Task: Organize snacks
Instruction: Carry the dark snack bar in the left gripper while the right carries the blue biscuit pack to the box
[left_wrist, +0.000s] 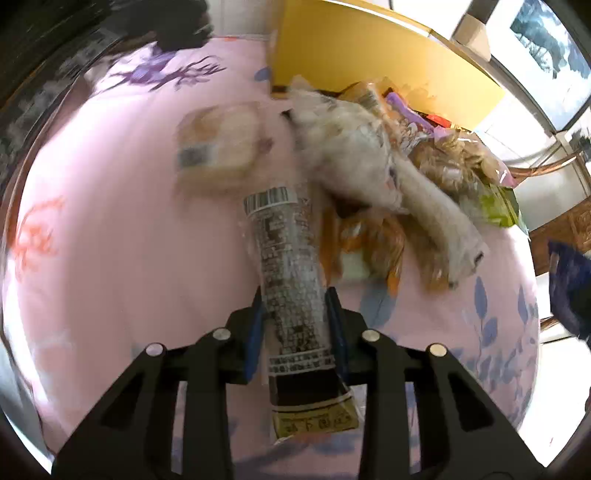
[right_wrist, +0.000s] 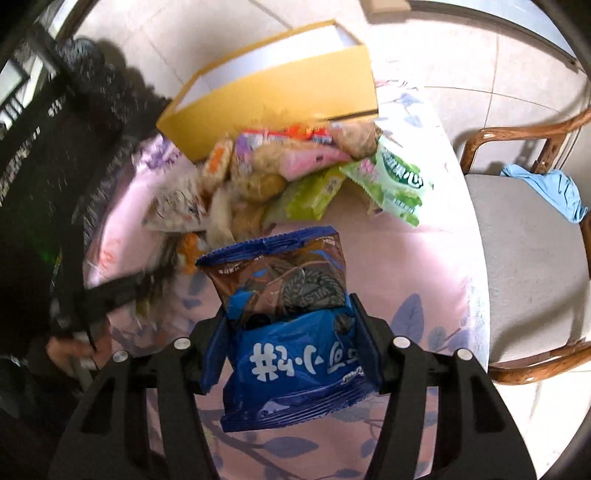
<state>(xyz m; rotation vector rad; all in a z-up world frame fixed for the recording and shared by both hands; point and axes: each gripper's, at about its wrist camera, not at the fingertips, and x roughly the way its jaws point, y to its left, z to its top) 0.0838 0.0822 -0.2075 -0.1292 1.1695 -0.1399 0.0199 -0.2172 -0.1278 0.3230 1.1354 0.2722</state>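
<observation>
My left gripper (left_wrist: 295, 299) is shut on a long clear snack pack with dark print and a barcode (left_wrist: 288, 266), held above the pink cloth. My right gripper (right_wrist: 288, 306) is shut on a blue cookie bag (right_wrist: 291, 325), held above the same cloth. A heap of snack packs (right_wrist: 280, 173) lies in front of a yellow cardboard box (right_wrist: 280, 92); the heap also shows in the left wrist view (left_wrist: 388, 147), blurred. A round bread pack (left_wrist: 221, 144) lies apart to the left of the heap.
The pink flowered tablecloth (left_wrist: 110, 221) covers the table. A wooden chair (right_wrist: 532, 258) with a blue cloth (right_wrist: 550, 188) stands to the right. The person's dark sleeve and the left gripper (right_wrist: 92, 295) are at the left of the right wrist view.
</observation>
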